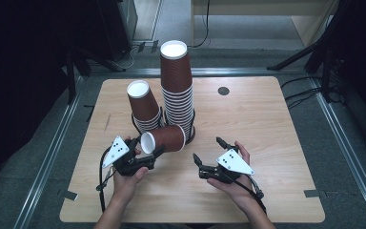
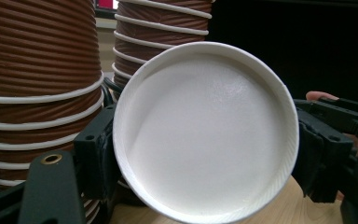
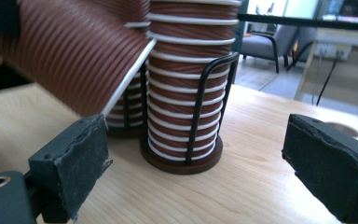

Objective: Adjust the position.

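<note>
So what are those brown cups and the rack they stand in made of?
The cup in the left gripper looks like paper: ribbed matte brown wall, smooth white inside, rolled white rim. The rack looks like thin black-coated metal wire on a round dark brown base, wood or plastic, hard to tell which.

loose cup (image 1: 164,139) before two stacks (image 1: 177,86)
</note>
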